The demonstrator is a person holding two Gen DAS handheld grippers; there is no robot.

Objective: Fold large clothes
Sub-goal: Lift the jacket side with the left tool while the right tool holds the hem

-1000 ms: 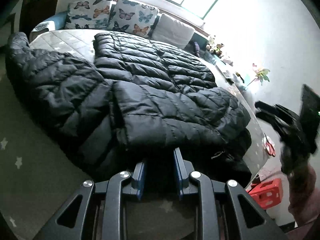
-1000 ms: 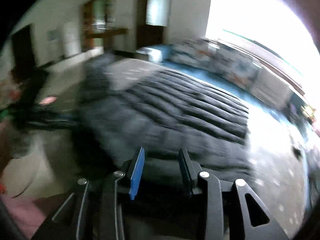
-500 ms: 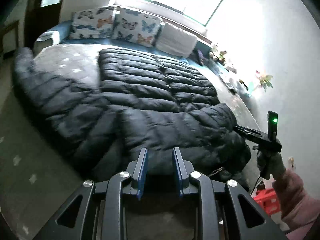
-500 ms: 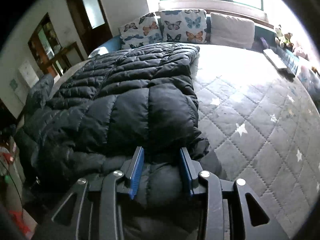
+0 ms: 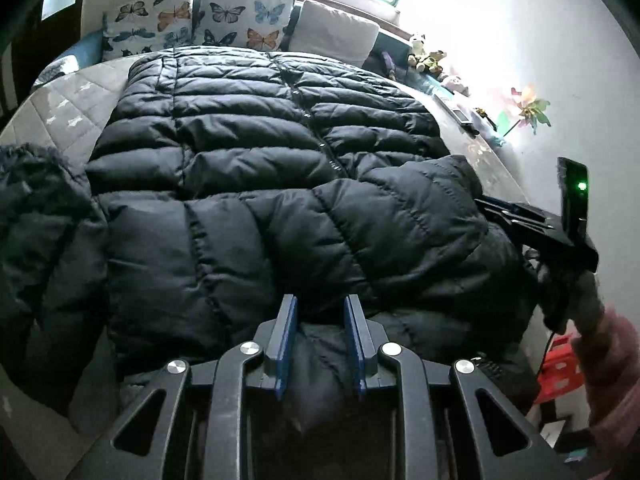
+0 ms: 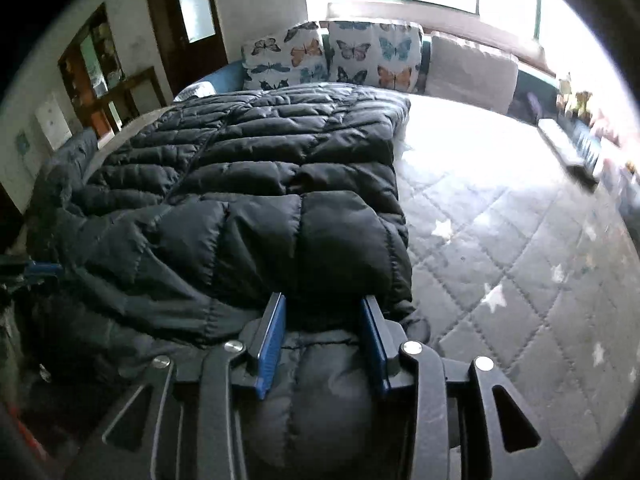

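Observation:
A large black puffer jacket (image 5: 260,168) lies spread on the bed, with one part folded over its lower half. It also shows in the right wrist view (image 6: 248,184). My left gripper (image 5: 320,340) is at the jacket's near edge, with puffy fabric between its blue-padded fingers. My right gripper (image 6: 324,336) is at the jacket's right near corner, its jaws apart with a thick roll of fabric between them. The right gripper also shows in the left wrist view (image 5: 520,216) at the jacket's right edge.
The bed (image 6: 500,220) has a grey quilted cover with stars. Butterfly pillows (image 5: 208,20) and a white pillow (image 5: 336,32) line its far end. Toys and a pinwheel (image 5: 528,108) sit by the right wall. A red crate (image 5: 560,364) stands on the floor.
Both grippers moved in to the jacket's near edge, and fabric now sits between their fingers. The right gripper swung from a blurred side view to face the bed.

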